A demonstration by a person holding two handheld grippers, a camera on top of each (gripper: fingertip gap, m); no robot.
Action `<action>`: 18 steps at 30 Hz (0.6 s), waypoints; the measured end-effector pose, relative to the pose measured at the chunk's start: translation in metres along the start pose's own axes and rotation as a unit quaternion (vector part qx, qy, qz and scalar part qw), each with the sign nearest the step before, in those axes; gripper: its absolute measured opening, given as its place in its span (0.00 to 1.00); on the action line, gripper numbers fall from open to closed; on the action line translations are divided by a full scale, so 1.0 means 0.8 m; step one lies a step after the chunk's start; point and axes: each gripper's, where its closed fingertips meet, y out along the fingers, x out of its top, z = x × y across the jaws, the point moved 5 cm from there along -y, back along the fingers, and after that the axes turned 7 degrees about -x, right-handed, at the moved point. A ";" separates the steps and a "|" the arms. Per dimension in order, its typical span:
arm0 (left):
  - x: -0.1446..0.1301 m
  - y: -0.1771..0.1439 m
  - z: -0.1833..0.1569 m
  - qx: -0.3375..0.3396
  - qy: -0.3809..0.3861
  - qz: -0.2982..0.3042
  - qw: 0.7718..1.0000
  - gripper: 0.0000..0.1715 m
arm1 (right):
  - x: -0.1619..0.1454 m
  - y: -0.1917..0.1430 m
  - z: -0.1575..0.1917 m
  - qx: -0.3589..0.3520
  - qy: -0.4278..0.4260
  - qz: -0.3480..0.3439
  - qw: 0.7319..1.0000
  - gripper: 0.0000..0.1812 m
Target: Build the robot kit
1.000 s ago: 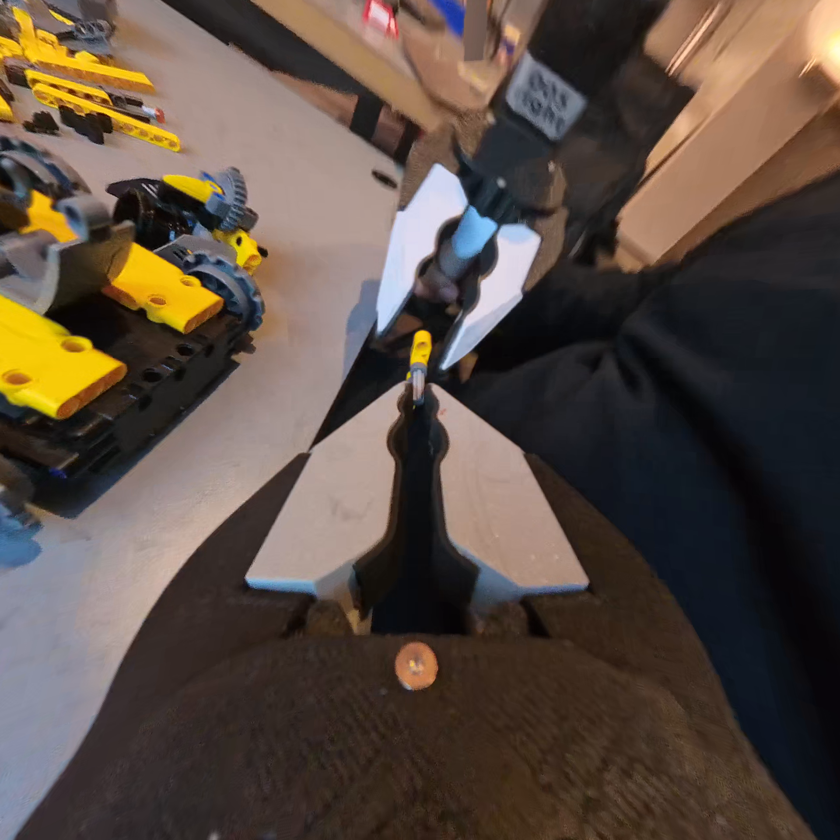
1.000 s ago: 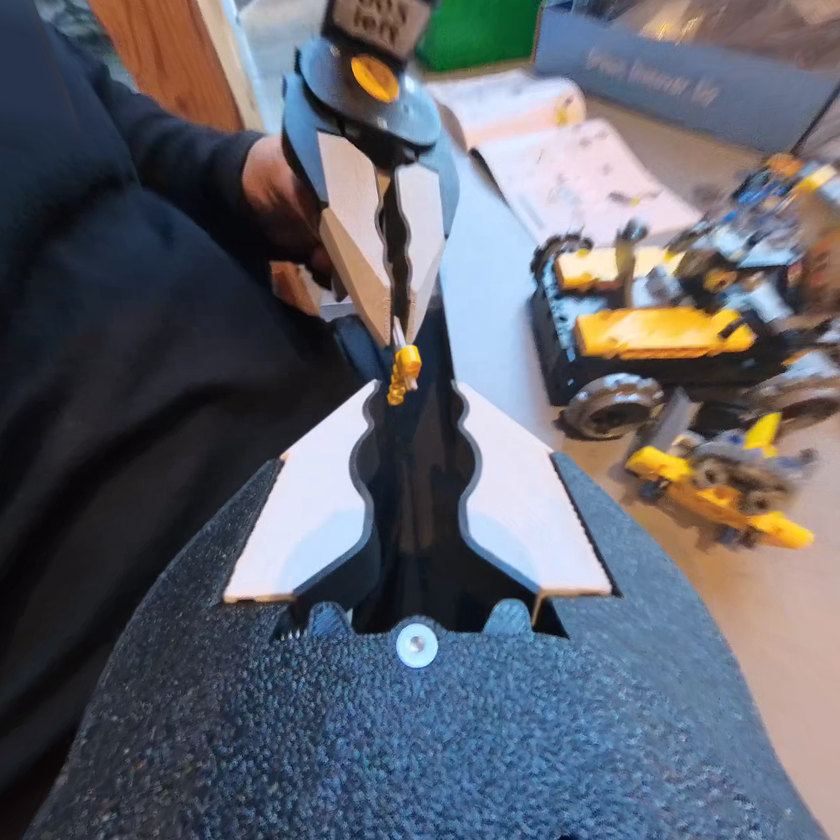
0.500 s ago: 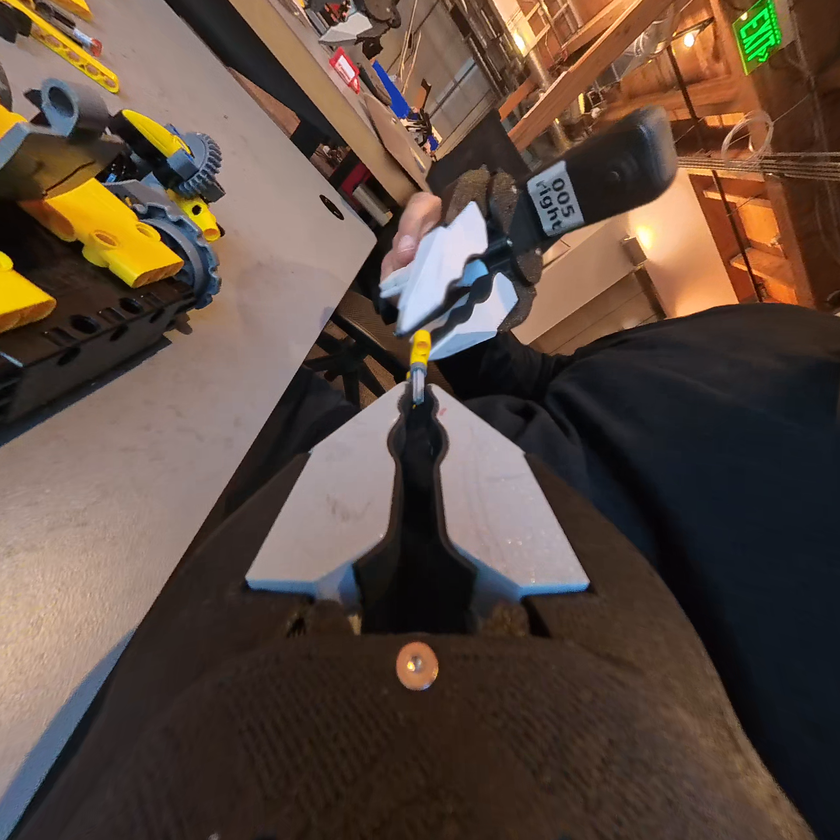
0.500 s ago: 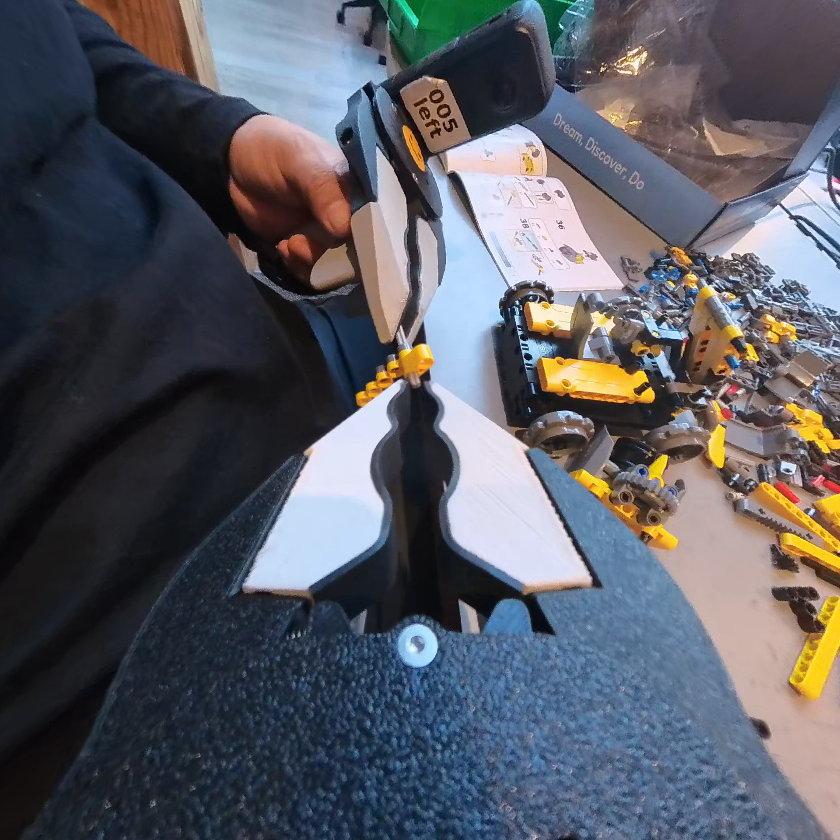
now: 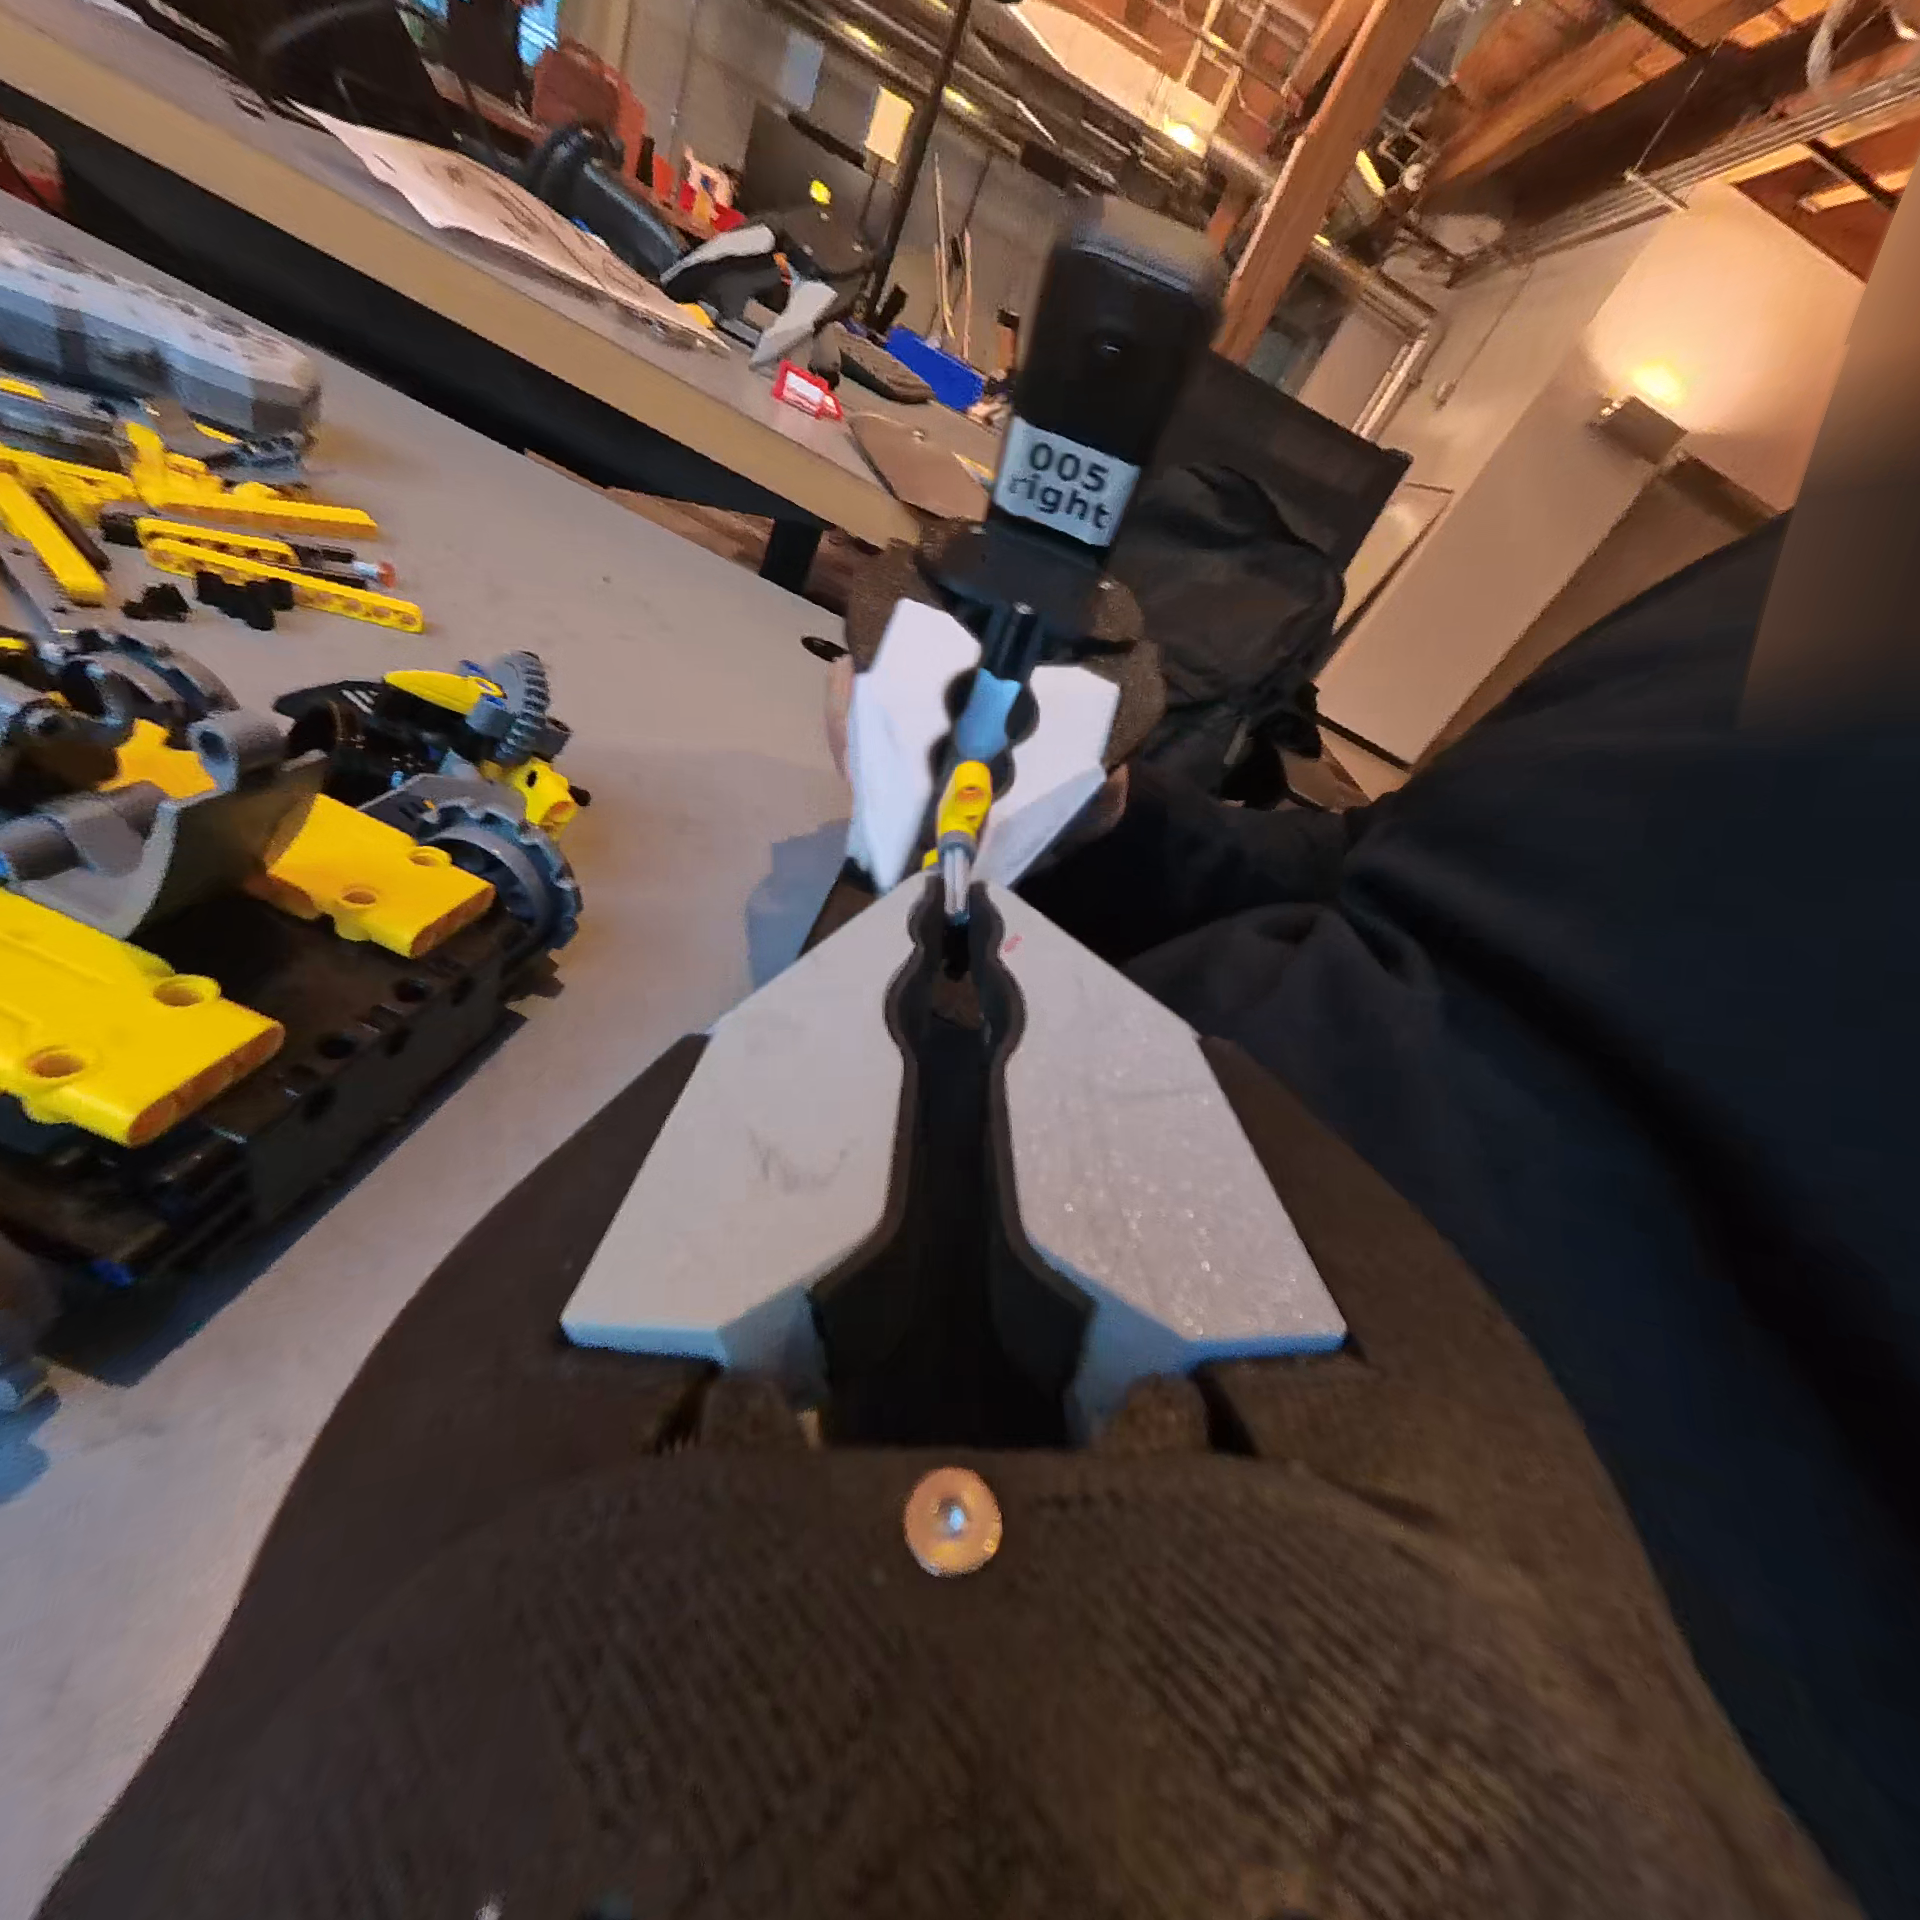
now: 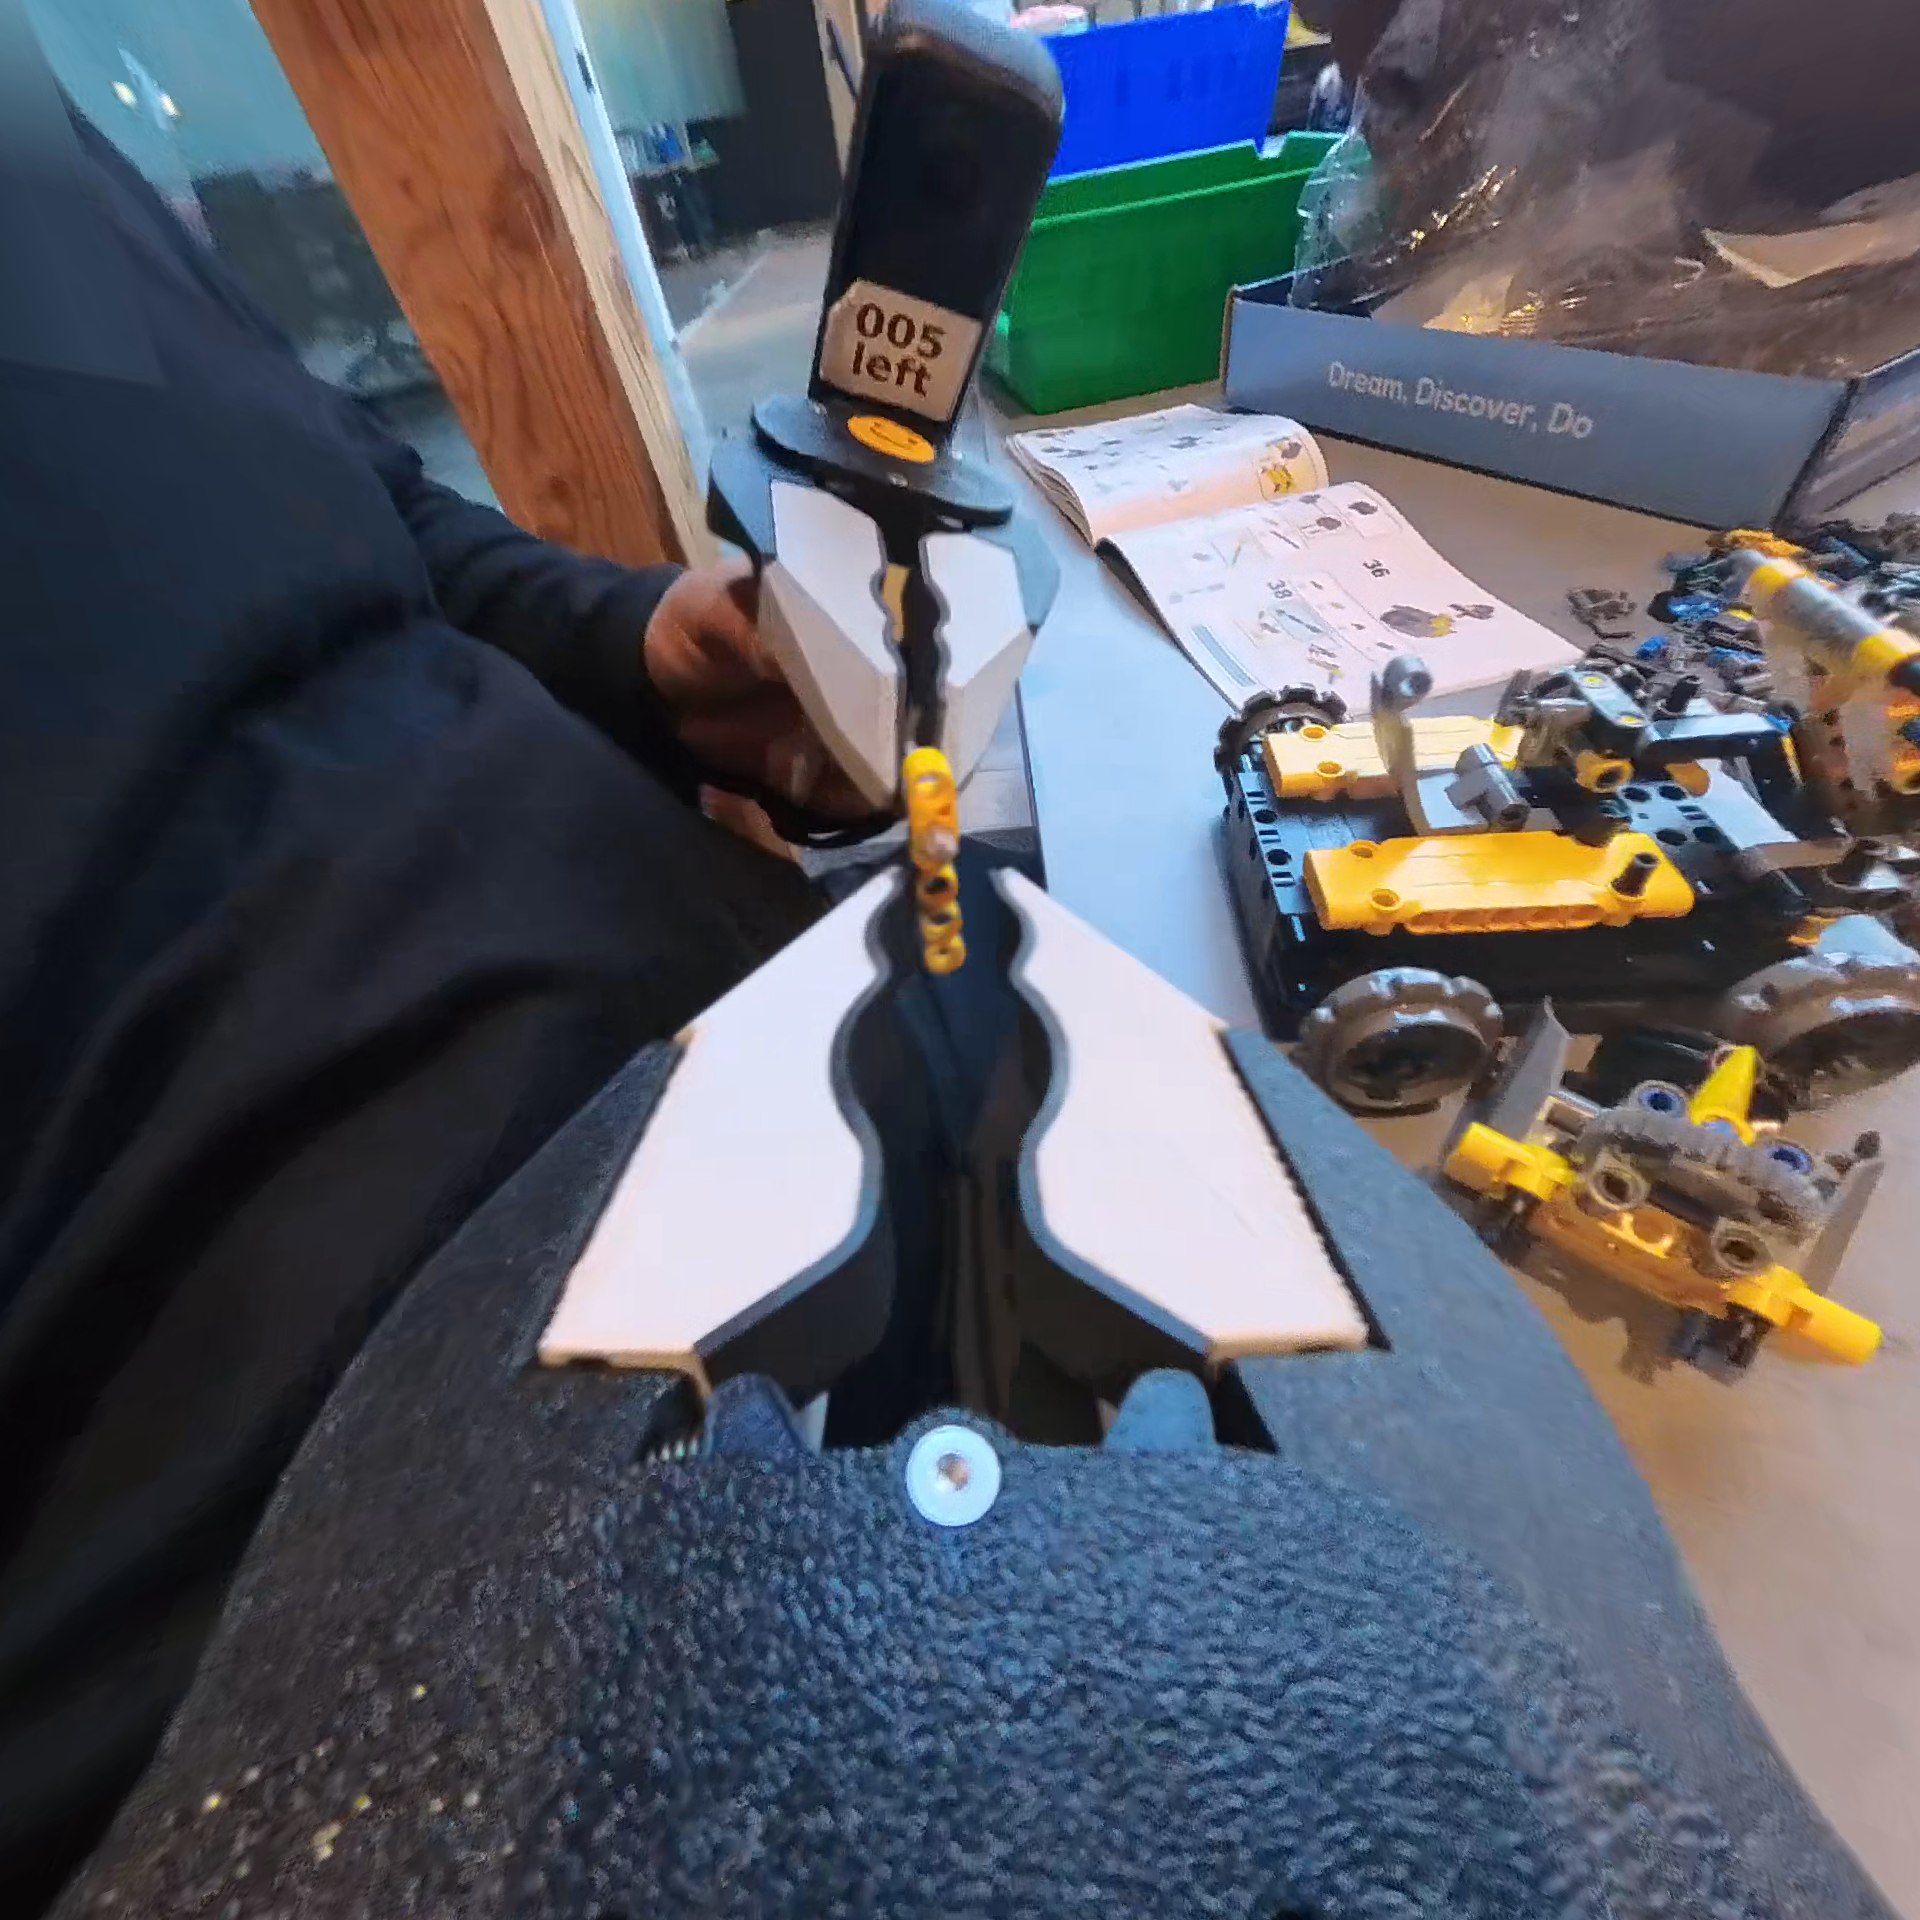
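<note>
My left gripper (image 5: 951, 909) is shut on a short grey pin (image 5: 953, 883) that carries a small yellow holed beam (image 5: 964, 805). I hold it in the air off the table's edge, in front of a person's dark clothing. My right gripper (image 6: 943, 883) faces it tip to tip and is open. Its fingers (image 6: 769, 1122) stand on either side of the yellow beam (image 6: 928, 795) with a narrow gap on each side. The left gripper also shows in the right wrist view (image 6: 912, 764), held by a hand. The right gripper shows in the left wrist view (image 5: 940, 878).
A black and yellow brick vehicle (image 6: 1507, 894) stands on the grey table (image 5: 644, 644), with a small yellow and grey sub-assembly (image 6: 1662, 1216) in front. An open instruction booklet (image 6: 1299, 561), a grey box (image 6: 1507, 416) and loose yellow beams (image 5: 239, 582) lie farther back.
Both grippers have tilted and swung while staying tip to tip. The yellow beam now stands lengthwise between the right gripper's fingers, which are wider apart than half a second ago.
</note>
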 end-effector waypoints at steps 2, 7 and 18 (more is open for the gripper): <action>0.000 0.000 0.005 0.015 0.000 -0.010 1.000 0.01 | -0.002 0.002 -0.002 -0.017 -0.006 0.003 1.000 0.04; 0.000 -0.003 0.024 0.075 -0.043 -0.054 0.995 0.01 | -0.011 0.007 -0.020 -0.076 0.017 0.011 0.997 0.18; -0.010 -0.005 0.022 0.080 -0.044 -0.022 0.996 0.01 | -0.006 0.003 -0.021 -0.100 -0.005 0.007 0.995 0.15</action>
